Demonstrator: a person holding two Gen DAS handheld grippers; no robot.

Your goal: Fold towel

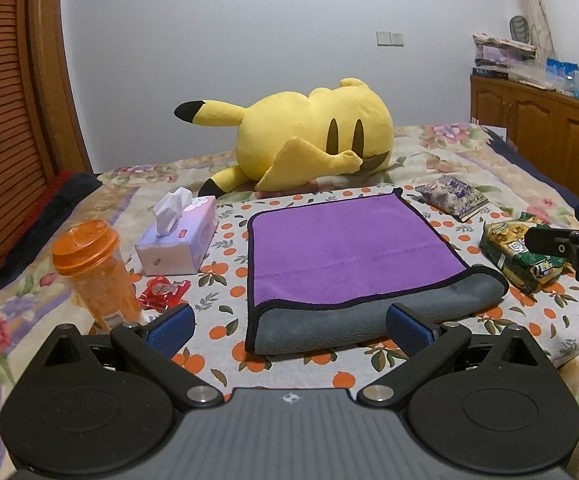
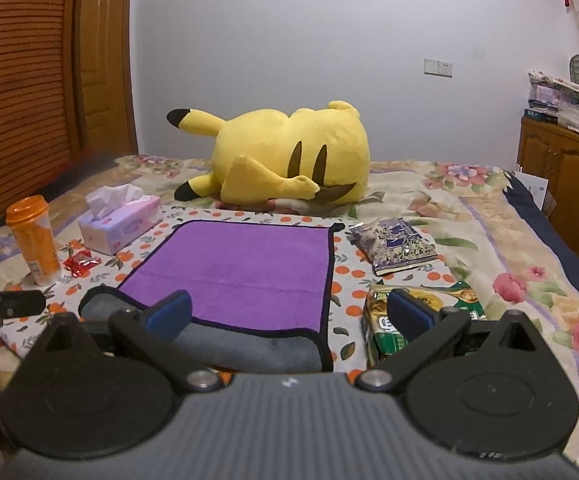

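Observation:
A towel point(image 1: 353, 248), purple on top and grey underneath with a black hem, lies folded on the orange-print cloth point(image 1: 225, 320); its rounded grey fold faces me. It also shows in the right wrist view point(image 2: 241, 264). My left gripper point(image 1: 289, 328) is open and empty, just short of the towel's near fold, at its left part. My right gripper point(image 2: 289, 314) is open and empty over the towel's near right corner. The right gripper's black body point(image 1: 577, 248) shows at the right edge of the left wrist view.
An orange bottle point(image 1: 93, 272), a tissue box point(image 1: 179, 240) and a red wrapper point(image 1: 163, 292) lie left of the towel. A green snack bag point(image 1: 521, 256) and a purple packet point(image 1: 453, 196) lie right. A yellow plush toy point(image 1: 309, 144) lies behind. A wooden cabinet point(image 1: 541, 120) stands at the right.

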